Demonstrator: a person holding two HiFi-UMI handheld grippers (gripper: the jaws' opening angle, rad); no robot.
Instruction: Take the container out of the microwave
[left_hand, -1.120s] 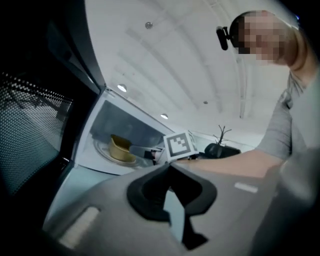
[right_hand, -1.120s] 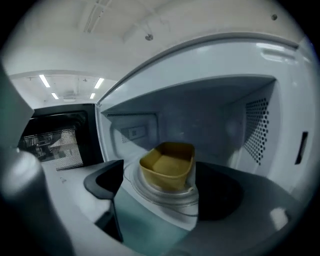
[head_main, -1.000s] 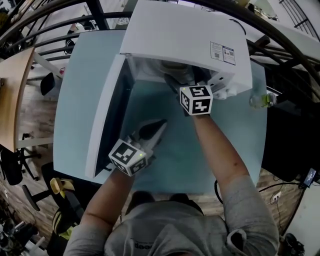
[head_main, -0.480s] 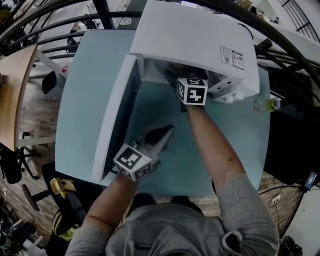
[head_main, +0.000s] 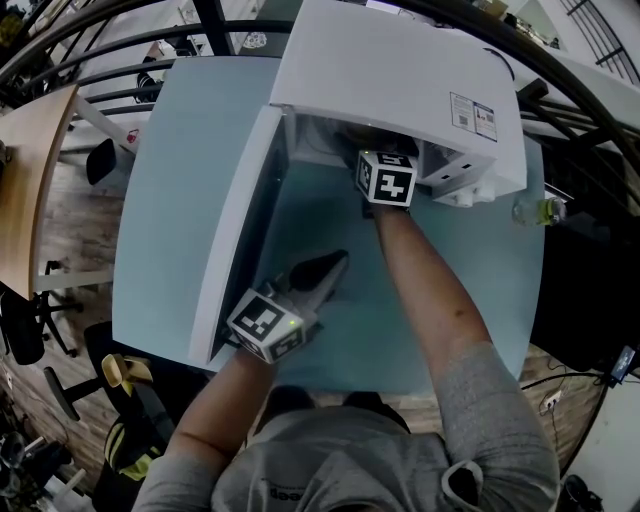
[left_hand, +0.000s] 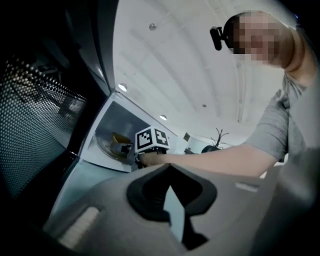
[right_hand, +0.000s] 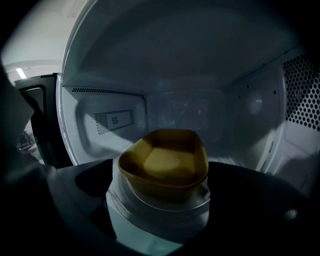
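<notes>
Inside the microwave (head_main: 400, 80), the spread right gripper (right_hand: 159, 197) flanks the yellow container (right_hand: 162, 162).

Pale blue table (head_main: 170, 200) over wood-plank floor (head_main: 80, 240); white ceiling (left_hand: 175, 65) with small round lights (left_hand: 121, 87).

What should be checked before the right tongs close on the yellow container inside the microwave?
1. Microwave door swung fully open: ok.
2. Yellow container upright on the turntable: ok.
3. Container centred between the right tongs: ok.
4. Right tongs clamped on the container: not ok, jaws apart.
5. Left tongs out of the exit path, low over the table: ok.
6. Jaws touching the container's rim: cannot tell.
</notes>
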